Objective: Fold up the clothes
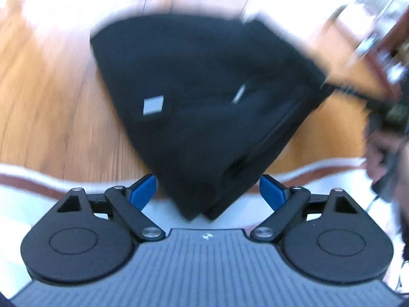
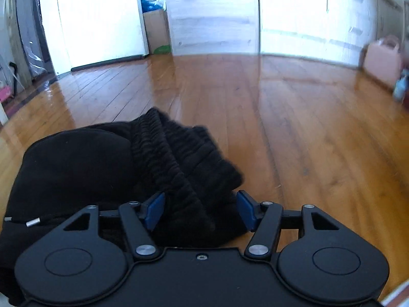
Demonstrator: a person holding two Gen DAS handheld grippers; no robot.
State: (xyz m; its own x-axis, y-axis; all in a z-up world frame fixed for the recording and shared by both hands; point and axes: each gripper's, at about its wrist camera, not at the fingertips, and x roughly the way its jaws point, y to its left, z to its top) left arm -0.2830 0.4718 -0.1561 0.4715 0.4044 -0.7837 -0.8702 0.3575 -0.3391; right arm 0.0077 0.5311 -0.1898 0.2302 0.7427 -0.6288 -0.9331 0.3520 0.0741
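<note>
I'm hovering my left gripper (image 1: pixel 207 192), jaws spread, over the folded black sweatpants (image 1: pixel 204 97); my right gripper (image 2: pixel 200 211) is straddling their ribbed waistband (image 2: pixel 179 158), unclamped.

- Black garment (image 1: pixel 204 97): folded into a thick bundle, lying on the wooden floor (image 1: pixel 51 102), its near corner reaching over a white rug's edge (image 1: pixel 38 176).
- A small pale square label (image 1: pixel 152 105) shows on top.
- Ribbed waistband (image 2: pixel 179 158): bunched at the bundle's end on the floor, with metal-tipped drawcord ends (image 2: pixel 32 222) beside it.
</note>
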